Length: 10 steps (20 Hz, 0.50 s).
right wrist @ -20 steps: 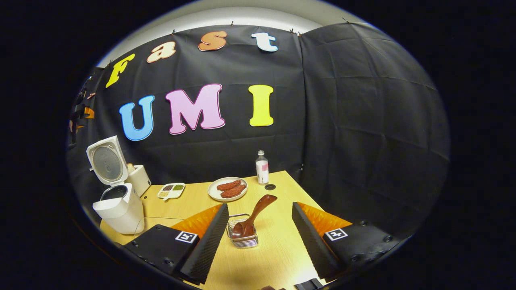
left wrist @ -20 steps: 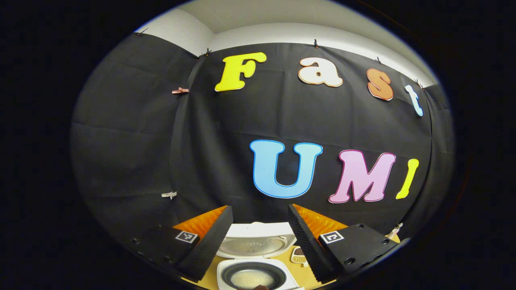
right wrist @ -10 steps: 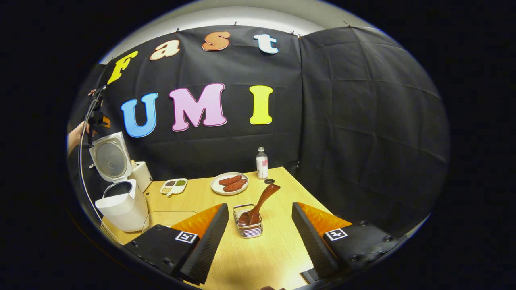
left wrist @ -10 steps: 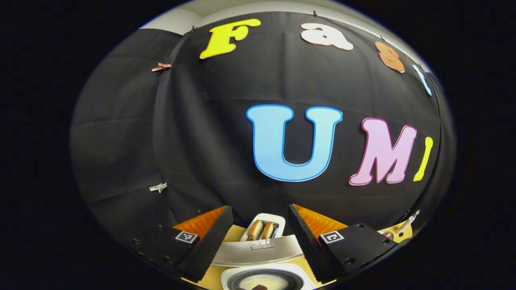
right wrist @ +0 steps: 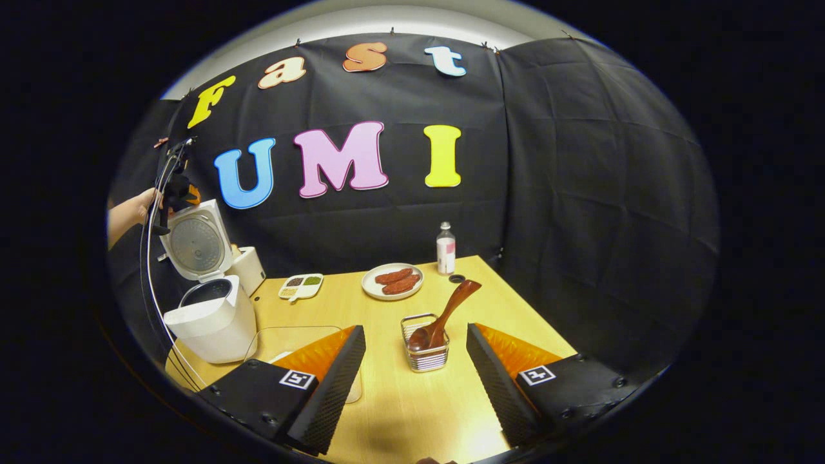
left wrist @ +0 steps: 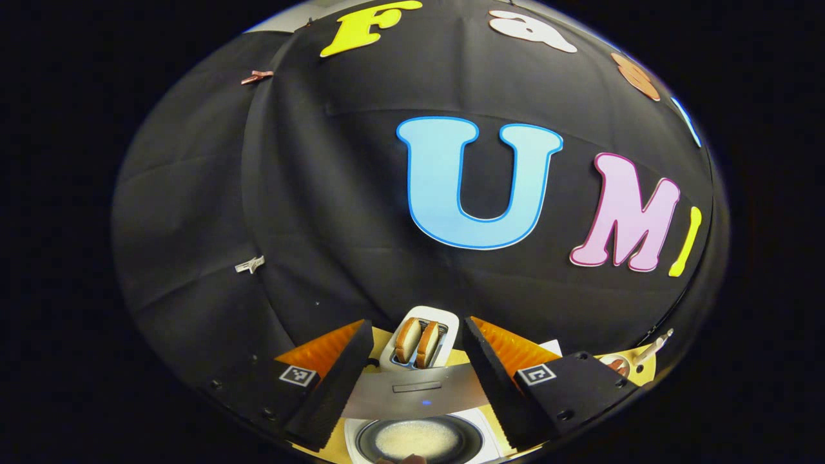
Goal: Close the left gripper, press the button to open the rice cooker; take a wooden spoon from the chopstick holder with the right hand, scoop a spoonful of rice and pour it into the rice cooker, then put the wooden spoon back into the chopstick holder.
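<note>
The wooden spoon [right wrist: 441, 316] stands bowl-down in the chopstick holder [right wrist: 425, 351], a small wire basket on the table [right wrist: 412, 406], its handle leaning up and to the right in the right gripper view, toward the far side. The right gripper [right wrist: 416, 380] hovers just short of the holder with its jaws spread wide and nothing between them; the holder sits in line with the gap. The step in hand appears to be the pickup of the spoon. To do it well, the gripper would best come in level, take the handle on its upper part above the basket rim, and draw it out along its own lean, since a sideways pull may tip the light basket. The rice cooker [right wrist: 213, 316] stands at the left of the table with its lid [right wrist: 195, 237] raised, so the opening step looks done. In the left gripper view the left gripper [left wrist: 416, 380] is above the cooker, jaws wide apart and empty, looking past the lid's edge into the pot [left wrist: 419, 439], which holds a pale contents. A hand [right wrist: 132, 209] holding that gripper shows beside the lid in the right gripper view. A clear container [right wrist: 290, 345] lies near the cooker; whether it holds the rice I cannot tell. Further off on the pale wood table: a toaster [left wrist: 420, 338] with two slices, a divided dish [right wrist: 300, 286], a plate [right wrist: 392, 282] of sausages, a bottle [right wrist: 445, 248]. Black cloth [right wrist: 580, 193] walls the booth.
</note>
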Tool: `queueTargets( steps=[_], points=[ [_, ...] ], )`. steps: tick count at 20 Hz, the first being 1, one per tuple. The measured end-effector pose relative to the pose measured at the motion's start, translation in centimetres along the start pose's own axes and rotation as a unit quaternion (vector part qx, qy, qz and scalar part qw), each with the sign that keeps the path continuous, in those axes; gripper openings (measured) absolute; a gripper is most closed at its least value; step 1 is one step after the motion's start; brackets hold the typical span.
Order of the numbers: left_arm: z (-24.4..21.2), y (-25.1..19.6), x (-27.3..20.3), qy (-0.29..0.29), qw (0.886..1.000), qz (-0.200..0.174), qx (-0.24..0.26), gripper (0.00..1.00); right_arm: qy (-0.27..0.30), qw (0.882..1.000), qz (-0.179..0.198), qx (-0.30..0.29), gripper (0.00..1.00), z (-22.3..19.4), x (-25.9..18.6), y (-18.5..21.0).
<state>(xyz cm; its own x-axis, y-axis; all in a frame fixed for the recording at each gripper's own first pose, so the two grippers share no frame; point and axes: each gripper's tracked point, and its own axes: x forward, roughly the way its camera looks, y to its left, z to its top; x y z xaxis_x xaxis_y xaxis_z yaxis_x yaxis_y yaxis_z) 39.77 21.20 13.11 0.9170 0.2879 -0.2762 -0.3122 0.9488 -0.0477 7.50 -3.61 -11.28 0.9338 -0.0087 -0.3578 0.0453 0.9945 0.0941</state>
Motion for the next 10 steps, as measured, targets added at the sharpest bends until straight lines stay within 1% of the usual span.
queueTargets(
  steps=[2, 5, 10],
  points=[
    [-1.2, -0.6, -1.7, 0.01, 1.0, 0.006, -0.004, 0.98, 0.013, 1.0, 0.022, 0.004, 0.99, -0.9, 0.6, 1.0],
    [-3.7, -1.2, -4.0, 0.025, 1.0, 0.017, -0.006, 0.99, 0.021, 0.998, 0.059, 0.002, 0.99, -1.3, 1.2, 2.9],
    [-9.5, -2.2, -7.7, 0.056, 0.998, 0.025, -0.016, 0.99, 0.023, 0.993, 0.117, -0.026, 0.98, -1.3, 1.3, 5.5]
  ],
)
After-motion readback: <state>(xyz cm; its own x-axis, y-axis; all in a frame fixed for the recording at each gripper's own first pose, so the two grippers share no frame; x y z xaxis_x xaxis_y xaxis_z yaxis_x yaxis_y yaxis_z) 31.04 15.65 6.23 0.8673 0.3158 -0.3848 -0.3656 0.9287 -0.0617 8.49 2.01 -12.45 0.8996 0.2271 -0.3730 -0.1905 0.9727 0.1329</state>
